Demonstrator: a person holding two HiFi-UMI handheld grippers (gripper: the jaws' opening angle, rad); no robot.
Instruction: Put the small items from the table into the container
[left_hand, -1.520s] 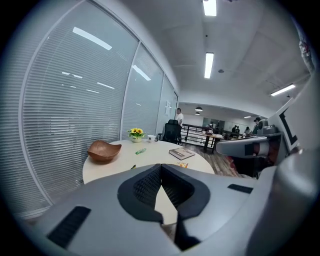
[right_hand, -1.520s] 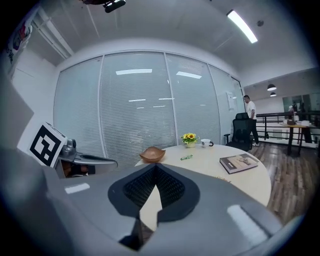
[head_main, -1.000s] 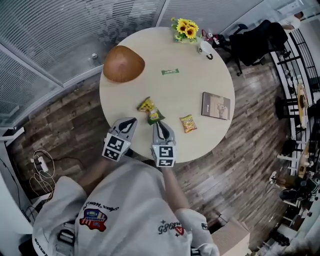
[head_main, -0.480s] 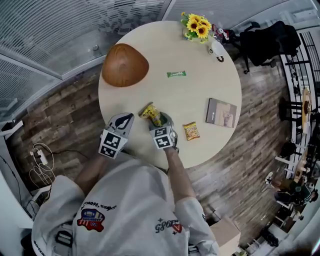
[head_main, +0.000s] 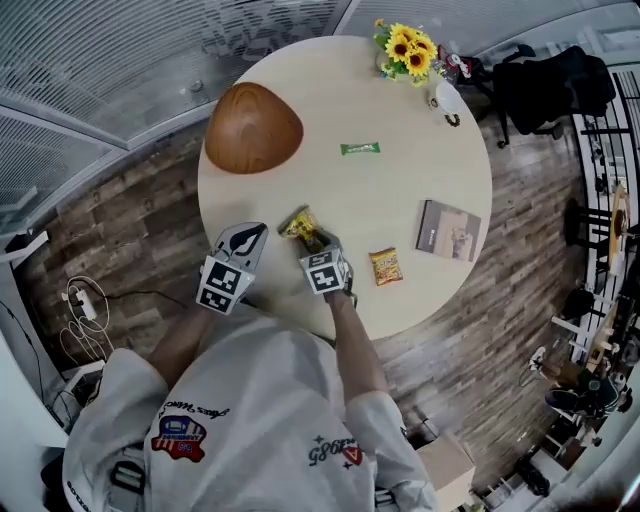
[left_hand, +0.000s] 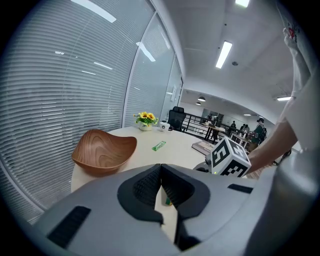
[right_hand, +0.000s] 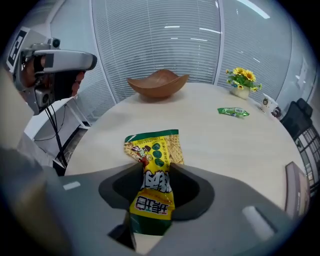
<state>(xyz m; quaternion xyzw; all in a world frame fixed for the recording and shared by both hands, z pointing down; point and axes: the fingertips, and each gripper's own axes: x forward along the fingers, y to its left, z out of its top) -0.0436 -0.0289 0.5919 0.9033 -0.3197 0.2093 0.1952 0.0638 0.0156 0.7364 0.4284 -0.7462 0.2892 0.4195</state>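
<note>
Right gripper (head_main: 318, 248) lowered since a second ago; jaws half open and closing, pinching packet (right_hand: 152, 170), still on table (head_main: 400, 200) near front edge. Left gripper (head_main: 250, 238) shut, empty. Grasp judged nearly made. Bowl (head_main: 253, 128) well apart at far left; lift and carry pending

Low in the frame, our left gripper (left_hand: 160, 167) has its jaws closed tip to tip, empty. On the round table (left_hand: 145, 152) beyond, we see a wooden bowl (left_hand: 104, 152) at left, a green packet (left_hand: 159, 145) mid-frame, sunflowers (left_hand: 146, 119) further back, and the right gripper's marker cube (left_hand: 227, 157) at centre right.
</note>
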